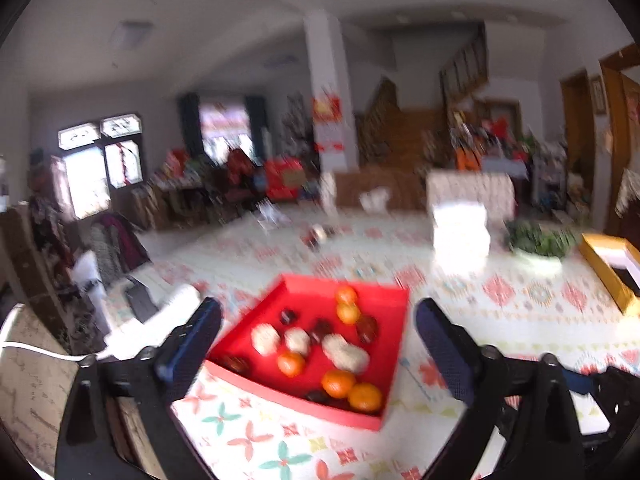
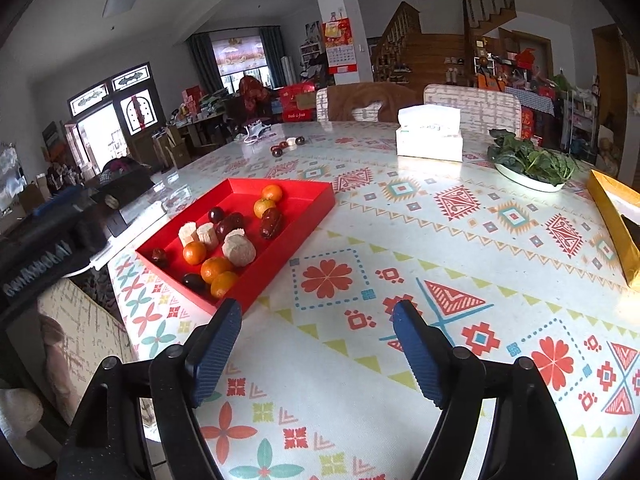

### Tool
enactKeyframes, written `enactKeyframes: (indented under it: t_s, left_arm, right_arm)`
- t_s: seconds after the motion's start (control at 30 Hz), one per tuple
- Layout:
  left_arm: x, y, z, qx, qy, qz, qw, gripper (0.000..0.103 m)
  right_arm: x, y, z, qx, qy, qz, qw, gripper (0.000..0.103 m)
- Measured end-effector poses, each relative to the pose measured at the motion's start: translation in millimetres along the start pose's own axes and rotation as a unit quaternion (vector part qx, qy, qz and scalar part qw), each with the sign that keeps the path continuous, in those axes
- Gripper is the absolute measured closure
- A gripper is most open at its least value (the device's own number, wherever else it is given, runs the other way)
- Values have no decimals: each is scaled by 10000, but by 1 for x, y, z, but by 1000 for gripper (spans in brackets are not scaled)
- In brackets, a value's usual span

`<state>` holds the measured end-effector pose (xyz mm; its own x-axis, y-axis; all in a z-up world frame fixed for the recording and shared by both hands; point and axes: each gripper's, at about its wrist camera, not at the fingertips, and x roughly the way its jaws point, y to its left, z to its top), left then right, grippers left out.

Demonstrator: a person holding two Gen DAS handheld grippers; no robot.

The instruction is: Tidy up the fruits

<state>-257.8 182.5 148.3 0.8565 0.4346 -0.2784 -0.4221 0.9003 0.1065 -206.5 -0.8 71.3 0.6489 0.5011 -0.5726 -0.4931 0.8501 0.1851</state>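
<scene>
Most fruits lie in the shallow red cardboard tray [image 2: 236,236]; some small dark fruits [image 2: 286,145] lie far across the patterned table [image 2: 440,260]. Left gripper [image 1: 318,334] and right gripper [image 2: 318,326] are both wide and hold nothing.

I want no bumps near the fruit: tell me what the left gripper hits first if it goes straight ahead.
Probably the red tray. The left gripper is open and aimed at it, so the tray's near wall or the oranges inside come first. The view is blurred, so depth is uncertain.
</scene>
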Motion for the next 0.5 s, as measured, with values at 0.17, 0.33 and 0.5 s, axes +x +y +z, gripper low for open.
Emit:
enactKeyframes:
  t_s: [0.17,0.33,0.5]
  left_arm:
    - [-36,12,3,-361,-828,605,9941,0]
    - [-33,10,6,-363,-523,615,9961,0]
    - [-18,6,1,-427,110,370,9983,0]
  right_arm:
    - [-15,6,1,-116,-163,65,9998,20]
    - [-28,12,0,-236,-320,49,9992,16]
    - [-33,14,-3,-272,-354,14,9990,14]
